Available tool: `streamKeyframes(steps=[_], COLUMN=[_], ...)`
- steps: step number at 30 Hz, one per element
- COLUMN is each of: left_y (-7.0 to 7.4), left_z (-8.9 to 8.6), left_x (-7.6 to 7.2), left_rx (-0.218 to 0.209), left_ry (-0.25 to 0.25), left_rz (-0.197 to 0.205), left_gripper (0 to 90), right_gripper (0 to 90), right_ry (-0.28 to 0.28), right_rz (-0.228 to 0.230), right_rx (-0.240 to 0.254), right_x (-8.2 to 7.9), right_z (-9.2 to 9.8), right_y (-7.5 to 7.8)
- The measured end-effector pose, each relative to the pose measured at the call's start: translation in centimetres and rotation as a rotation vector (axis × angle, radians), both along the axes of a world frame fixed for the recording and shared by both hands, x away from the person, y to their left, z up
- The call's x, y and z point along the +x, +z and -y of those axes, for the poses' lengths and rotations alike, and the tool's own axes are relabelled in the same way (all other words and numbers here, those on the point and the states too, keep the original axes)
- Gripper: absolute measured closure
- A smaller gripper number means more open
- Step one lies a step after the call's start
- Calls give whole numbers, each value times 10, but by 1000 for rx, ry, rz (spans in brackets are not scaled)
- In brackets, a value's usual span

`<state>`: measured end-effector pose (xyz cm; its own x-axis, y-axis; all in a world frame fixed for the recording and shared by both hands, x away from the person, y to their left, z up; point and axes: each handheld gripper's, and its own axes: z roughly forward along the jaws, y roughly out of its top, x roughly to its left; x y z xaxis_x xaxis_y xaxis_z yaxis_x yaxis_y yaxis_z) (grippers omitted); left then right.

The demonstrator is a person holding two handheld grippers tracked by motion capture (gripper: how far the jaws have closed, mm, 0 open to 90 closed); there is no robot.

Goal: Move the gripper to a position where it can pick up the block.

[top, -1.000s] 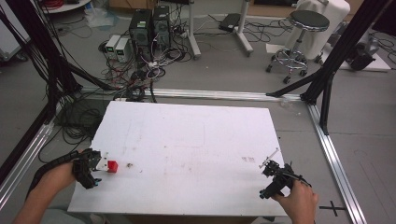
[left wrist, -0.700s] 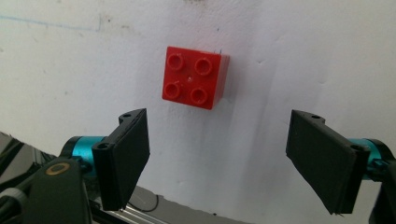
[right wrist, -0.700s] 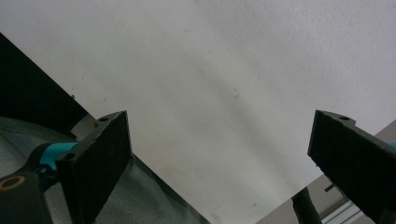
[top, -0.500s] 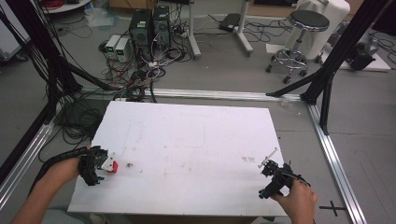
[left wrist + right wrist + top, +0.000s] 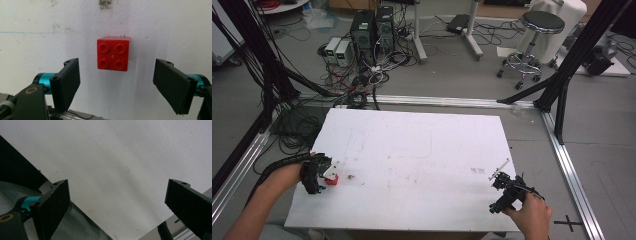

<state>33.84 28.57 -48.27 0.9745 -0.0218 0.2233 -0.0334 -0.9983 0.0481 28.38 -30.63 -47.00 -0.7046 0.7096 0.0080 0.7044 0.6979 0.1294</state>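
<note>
Left gripper (image 5: 116, 82): jaws spread wide, nothing between the pads; pointed down at the table.
Left gripper, high view (image 5: 316, 172): at the table's left near edge, in the person's left hand (image 5: 287, 175).
Red brick (image 5: 113, 53): a square four-stud building brick, studs up, flat on the white table (image 5: 162, 27); also in the high view (image 5: 331, 180), just beside the left gripper's tip.
Bearing from gripper: brick lies straight ahead of the jaws and roughly centred in the gap, a little toward the left jaw, clear of both pads.
Axis: square footprint, no long axis; two side faces run roughly parallel to the pads, so a straight advance and close should seat, I judge.
Nearer hand: left, by far.
Right gripper (image 5: 117, 207): jaws wide apart, empty, over bare table by its near edge.
Right gripper, high view (image 5: 506, 190): right near corner, well apart from the brick.
Writing: none readable on the brick; faint blue pen lines on the table, no letters.
</note>
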Motion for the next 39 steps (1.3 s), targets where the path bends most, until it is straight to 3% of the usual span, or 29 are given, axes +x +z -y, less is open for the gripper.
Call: streamKeyframes(steps=[3, 8, 17, 28, 39], left_y=[-3, -5, -14, -21, -24], left_z=[0, 0, 6, 10, 10], left_x=[6, 11, 14, 18, 18], left_rx=[6, 12, 14, 42, 44], left_ry=[-4, -21, -65, -95, -94], left_rz=[-36, -33, -88, -98, -106], left_gripper=[219, 219, 223, 223, 224], right_gripper=[54, 55, 55, 55, 55], right_ry=[2, 2, 2, 13, 14], right_rz=[-2, -4, -9, -16, -18], right_rx=[1, -1, 0, -3, -10], right_x=[0, 0, 1, 0, 0], right_z=[0, 0, -2, -3, -6], right_y=[-1, -1, -2, -2, -3])
